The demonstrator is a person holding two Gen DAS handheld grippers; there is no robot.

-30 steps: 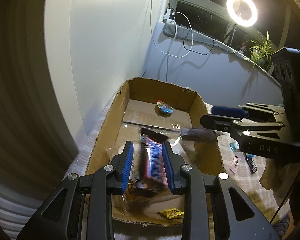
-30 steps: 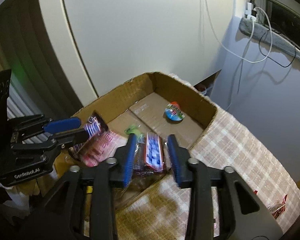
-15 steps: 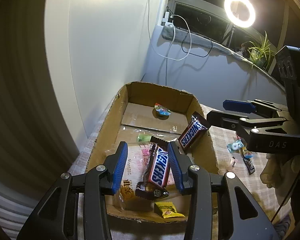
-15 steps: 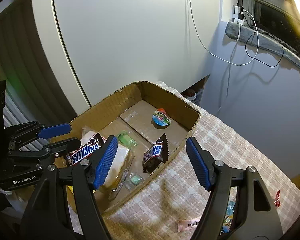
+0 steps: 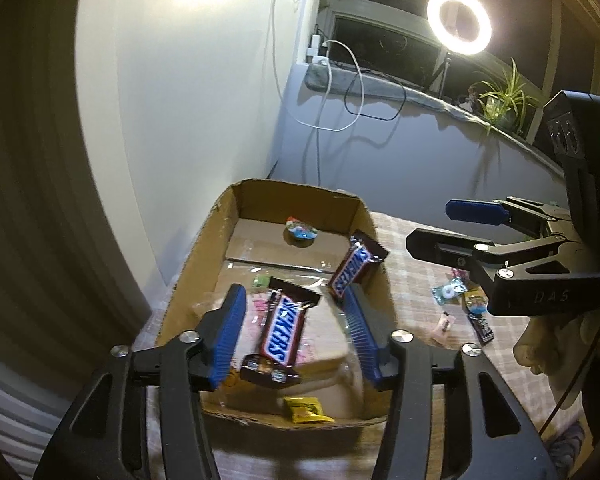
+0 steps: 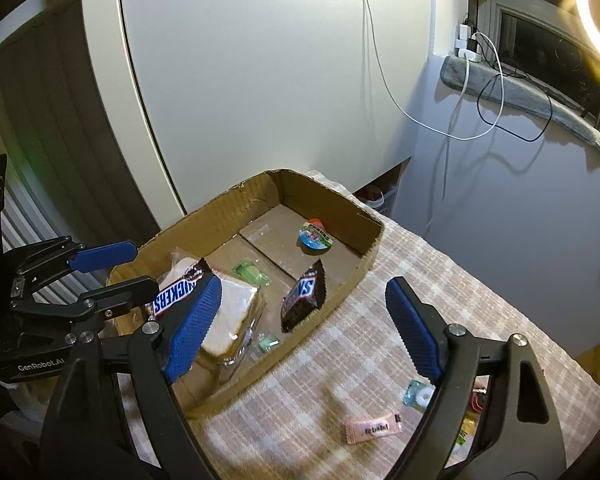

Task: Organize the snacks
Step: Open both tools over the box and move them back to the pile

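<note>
Snickers bars lie in the cardboard box (image 6: 352, 280) at the bench's far-left corner: one (image 5: 283, 330) on the packets between the left tool's (image 5: 296, 334) spread fingers, untouched; another (image 6: 305, 294) against the box's right wall. Right tool (image 6: 304, 328) gapes empty; both tools' jaws have just been opening.

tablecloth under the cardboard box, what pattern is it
Beige-and-white checked tablecloth, clearest in the right wrist view.
</note>
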